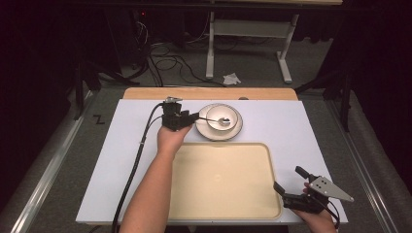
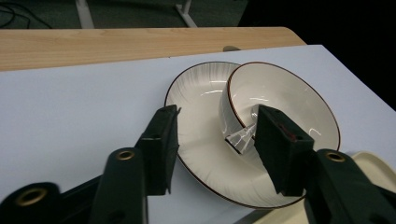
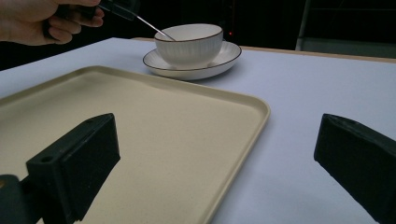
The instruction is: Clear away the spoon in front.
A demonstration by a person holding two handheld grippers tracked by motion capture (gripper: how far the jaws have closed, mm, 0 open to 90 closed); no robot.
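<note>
White ribbed bowl (image 1: 222, 117) on saucer (image 1: 203, 130), left tool (image 2: 215, 140) gaping beside spoon (image 1: 216, 120), right tool (image 3: 219, 172) wide open

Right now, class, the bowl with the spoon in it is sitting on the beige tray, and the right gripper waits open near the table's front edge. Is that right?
Not quite. The bowl, spoon inside, sits on a plate on the white table cover, beyond the beige tray, as the high view shows. The right gripper does wait open near the front edge.
</note>
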